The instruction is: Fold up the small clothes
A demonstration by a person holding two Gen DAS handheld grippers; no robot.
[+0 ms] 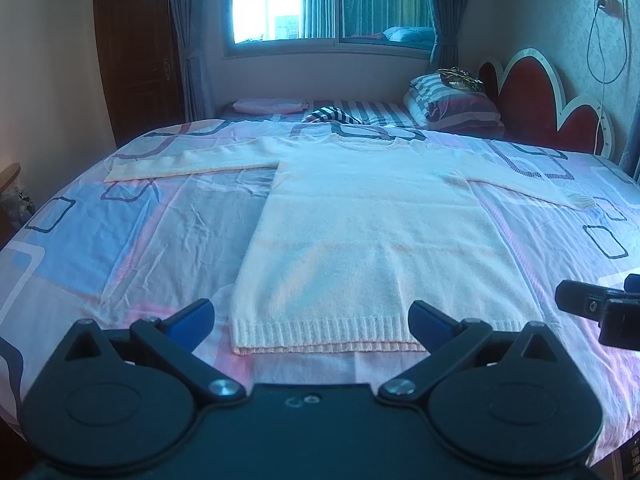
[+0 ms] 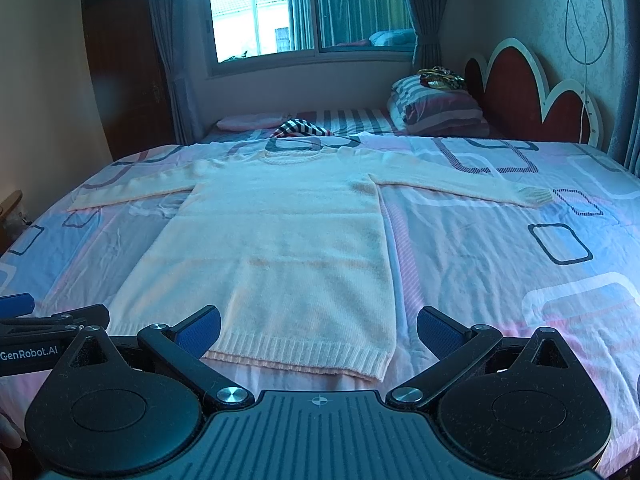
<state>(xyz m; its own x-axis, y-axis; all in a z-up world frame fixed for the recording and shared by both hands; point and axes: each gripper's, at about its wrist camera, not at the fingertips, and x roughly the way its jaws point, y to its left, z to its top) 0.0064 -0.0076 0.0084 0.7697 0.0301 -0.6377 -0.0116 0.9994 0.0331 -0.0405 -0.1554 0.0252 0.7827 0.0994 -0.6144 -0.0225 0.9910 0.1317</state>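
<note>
A cream knit sweater (image 1: pixel 372 232) lies flat on the bed, neck away from me, both sleeves spread out to the sides; it also shows in the right wrist view (image 2: pixel 280 240). My left gripper (image 1: pixel 312 322) is open and empty, just above the ribbed hem (image 1: pixel 328 334), its blue fingertips on either side of it. My right gripper (image 2: pixel 318 330) is open and empty over the hem's right corner (image 2: pixel 372 360). The right gripper also shows at the right edge of the left wrist view (image 1: pixel 600 308).
The bed has a pink and blue patterned sheet (image 1: pixel 120 248). Striped pillows (image 1: pixel 452 100) and a red headboard (image 1: pixel 540 100) stand at the far right. A folded striped cloth (image 1: pixel 336 114) lies beyond the sweater. A window (image 1: pixel 304 0) and a dark wardrobe (image 1: pixel 136 48) are behind.
</note>
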